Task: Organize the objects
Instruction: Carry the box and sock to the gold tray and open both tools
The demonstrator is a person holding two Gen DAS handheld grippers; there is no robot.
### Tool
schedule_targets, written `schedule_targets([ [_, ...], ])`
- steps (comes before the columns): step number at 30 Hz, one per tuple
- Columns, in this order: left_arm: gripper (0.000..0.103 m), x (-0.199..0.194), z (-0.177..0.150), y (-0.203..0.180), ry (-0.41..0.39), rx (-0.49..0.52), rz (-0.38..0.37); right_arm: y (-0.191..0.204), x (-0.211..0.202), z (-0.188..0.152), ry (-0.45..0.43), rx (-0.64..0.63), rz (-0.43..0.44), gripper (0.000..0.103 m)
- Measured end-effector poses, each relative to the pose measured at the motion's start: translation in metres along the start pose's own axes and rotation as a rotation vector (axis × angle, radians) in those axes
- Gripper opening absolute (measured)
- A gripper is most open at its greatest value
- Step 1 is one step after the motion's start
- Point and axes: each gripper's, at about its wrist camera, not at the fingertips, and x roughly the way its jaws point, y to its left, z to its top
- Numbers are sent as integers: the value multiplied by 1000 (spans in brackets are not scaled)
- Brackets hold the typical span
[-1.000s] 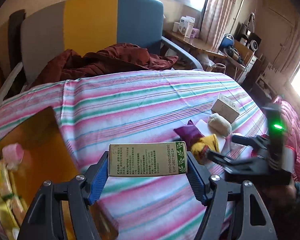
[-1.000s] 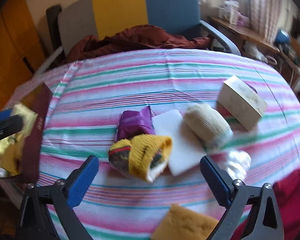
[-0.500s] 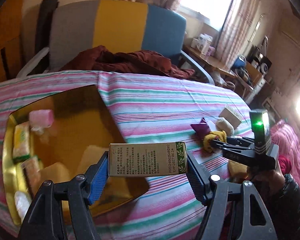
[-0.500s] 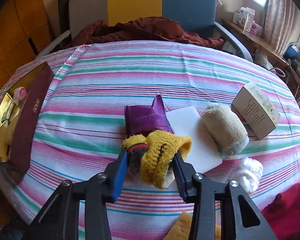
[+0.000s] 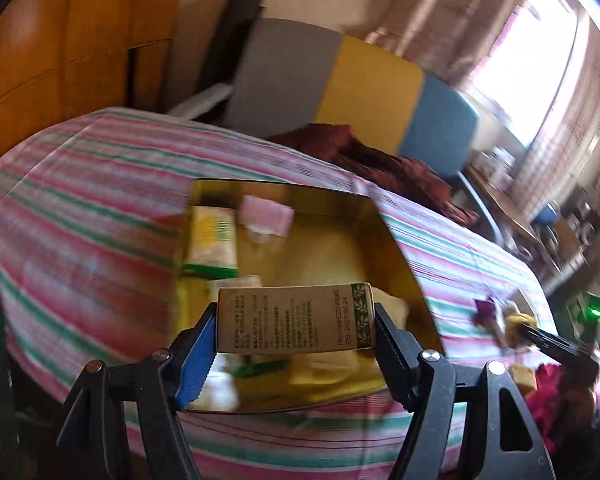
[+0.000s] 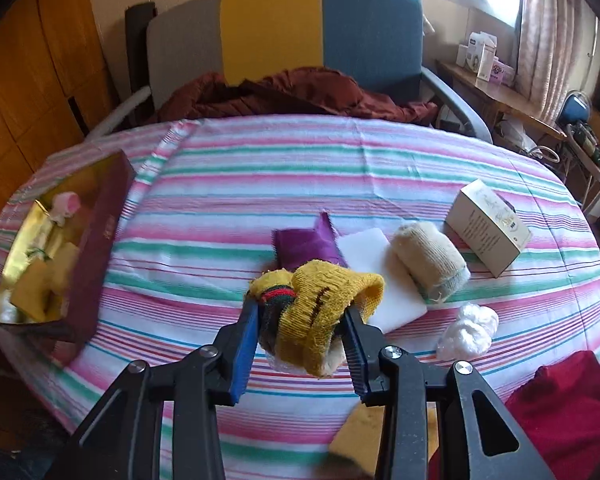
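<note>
The left gripper clamps a small tan carton end to end, and the carton hangs over the open gold-lined box that sits at the nine o'clock side of the table. The right gripper has its fingers pressed tight on a rolled yellow sock, held just clear of the cloth.

Just past the sock, toward twelve o'clock, lie a purple pouch and a white pad. A cream sock roll rests at two o'clock with a pale carton beyond it, and a crumpled bit of clear plastic sits at three o'clock. A yellow sponge lies at six o'clock.

The table wears a cloth striped pink, green and white. Behind it, at twelve o'clock, stands a grey, yellow and blue chair with a maroon jacket heaped on its seat. Curtained windows brighten the two o'clock corner; wooden panelling fills the nine o'clock wall.

A second ago the right fingers stood wide around the sock on the cloth; the left carton was off to the side of the box.
</note>
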Motion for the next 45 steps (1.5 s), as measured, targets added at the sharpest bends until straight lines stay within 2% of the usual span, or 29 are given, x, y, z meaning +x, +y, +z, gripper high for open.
schedule_targets([
  [4,73,-1,2,19,-14,-34,3,34,-18,9,-44,-45,64,40],
  [10,73,3,8,20,-22,-23,-32,113,-32,20,-74,-175,209,40],
  [16,73,10,18,14,-28,4,-46,186,-26,19,-53,-290,331,40],
  [22,73,24,33,9,-23,29,-38,226,-10,15,-4,-348,390,40],
  [25,74,39,47,4,-18,50,-38,240,4,9,42,-377,406,41],
  [27,77,51,59,2,-17,54,-51,247,16,3,85,-389,421,45],
  [28,84,57,64,0,-5,63,-50,251,22,-1,104,-393,426,50],
  [29,85,63,68,-2,6,69,-44,253,27,-5,119,-393,426,56],
  [32,85,69,71,-2,-1,48,-13,253,38,-13,152,-377,430,64],
  [35,85,68,65,2,2,22,-4,248,38,-16,161,-362,441,74],
  [45,85,44,23,3,11,19,22,228,9,-13,97,-305,443,89],
])
